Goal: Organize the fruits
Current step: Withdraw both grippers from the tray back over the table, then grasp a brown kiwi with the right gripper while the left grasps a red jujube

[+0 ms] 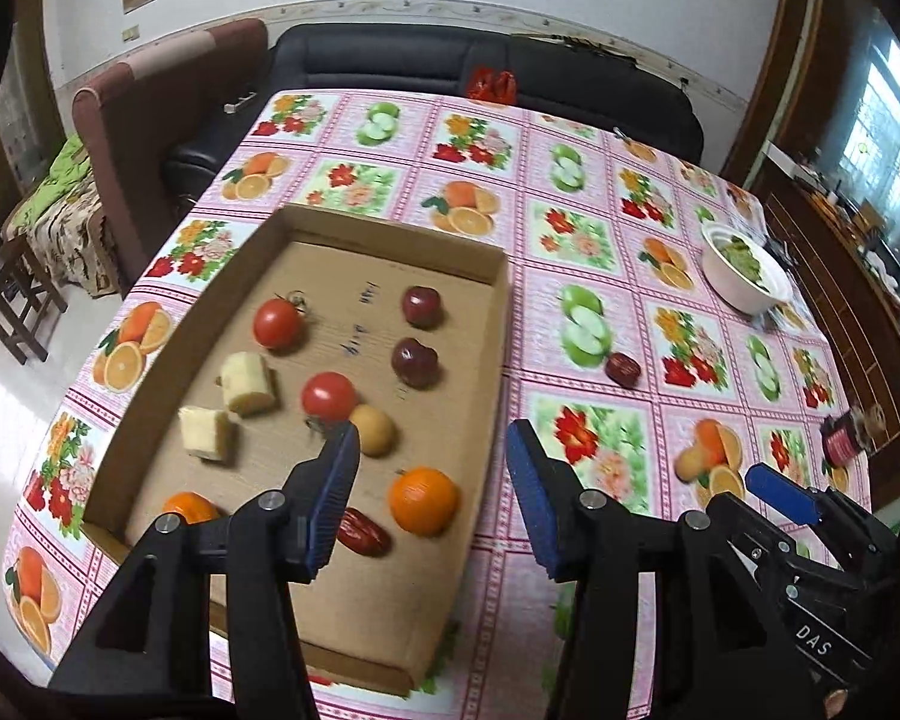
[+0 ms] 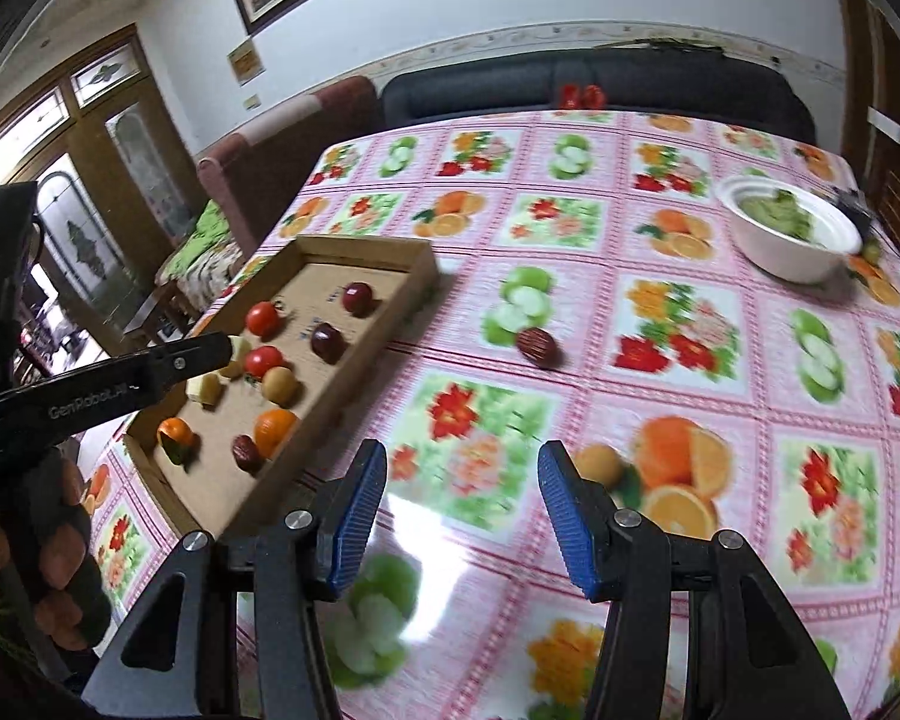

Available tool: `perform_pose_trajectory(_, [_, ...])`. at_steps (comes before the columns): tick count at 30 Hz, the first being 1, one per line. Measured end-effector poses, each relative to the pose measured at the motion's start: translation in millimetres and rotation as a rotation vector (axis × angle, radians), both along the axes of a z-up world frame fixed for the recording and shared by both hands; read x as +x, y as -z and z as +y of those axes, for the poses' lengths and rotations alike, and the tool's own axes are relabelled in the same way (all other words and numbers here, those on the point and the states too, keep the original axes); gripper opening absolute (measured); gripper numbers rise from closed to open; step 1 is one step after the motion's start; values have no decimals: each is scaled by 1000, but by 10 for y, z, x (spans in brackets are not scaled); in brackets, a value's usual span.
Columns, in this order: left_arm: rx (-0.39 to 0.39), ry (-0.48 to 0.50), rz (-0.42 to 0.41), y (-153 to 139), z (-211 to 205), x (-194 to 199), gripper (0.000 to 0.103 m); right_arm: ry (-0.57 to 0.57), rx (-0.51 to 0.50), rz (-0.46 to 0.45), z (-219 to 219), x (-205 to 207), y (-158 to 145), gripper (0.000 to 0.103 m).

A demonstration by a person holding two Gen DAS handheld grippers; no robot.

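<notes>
step: fetch loose date (image 2: pixel 539 347) | location: on surface (image 2: pixel 720 324), outside cardboard tray (image 1: pixel 498 324) | left claw (image 1: pixel 432 480) open, empty | right claw (image 2: pixel 462 510) open, empty | tip: judged best to straddle date low, close gently

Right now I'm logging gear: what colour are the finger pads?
Blue, ribbed pads on black fingers; clearest in the right wrist view.

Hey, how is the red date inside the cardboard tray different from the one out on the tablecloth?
The date in the tray lies on plain cardboard near the tray's front end, beside an orange; the loose date sits alone on the tablecloth, right of the tray. The tray date looks longer and slimmer; the loose one looks stubbier. Both are dark red and wrinkled.
</notes>
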State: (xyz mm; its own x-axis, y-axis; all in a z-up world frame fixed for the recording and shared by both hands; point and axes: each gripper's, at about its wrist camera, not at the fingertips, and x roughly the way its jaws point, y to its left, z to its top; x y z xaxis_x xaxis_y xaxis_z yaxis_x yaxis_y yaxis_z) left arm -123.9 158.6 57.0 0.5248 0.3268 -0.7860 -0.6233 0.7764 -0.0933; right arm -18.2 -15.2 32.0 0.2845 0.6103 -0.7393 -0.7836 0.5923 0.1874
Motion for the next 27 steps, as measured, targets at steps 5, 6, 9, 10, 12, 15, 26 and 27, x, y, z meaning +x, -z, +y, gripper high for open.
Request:
perform_pose_trajectory(5, [-14, 30, 7, 15, -132, 29, 49, 39, -3, 7, -239, 32, 56, 55])
perform_pose_trajectory(6, [-19, 37, 8, 21, -152, 38, 49, 46, -2, 10, -285, 38, 62, 55])
perform_pose_trajectory(9, [-30, 52, 16, 54, -209, 68, 49, 65, 2, 19, -395, 38, 96, 55])
perform_pose_trajectory(10, [-34, 56, 18, 68, -227, 75, 49, 71, 4, 26, -428, 42, 113, 55])
perform_pose_trajectory(12, [-47, 67, 22, 92, -264, 94, 49, 83, 4, 36, -495, 35, 148, 55])
perform_pose_trajectory(15, [-74, 88, 28, 134, -312, 127, 49, 95, 4, 43, -570, 23, 185, 55])
perform_pose_trajectory(26, [-112, 121, 47, 212, -412, 217, 49, 135, -5, 72, -729, 59, 330, 55])
perform_pose_trajectory(27, [-116, 126, 50, 222, -422, 231, 49, 136, -5, 73, -735, 62, 340, 55])
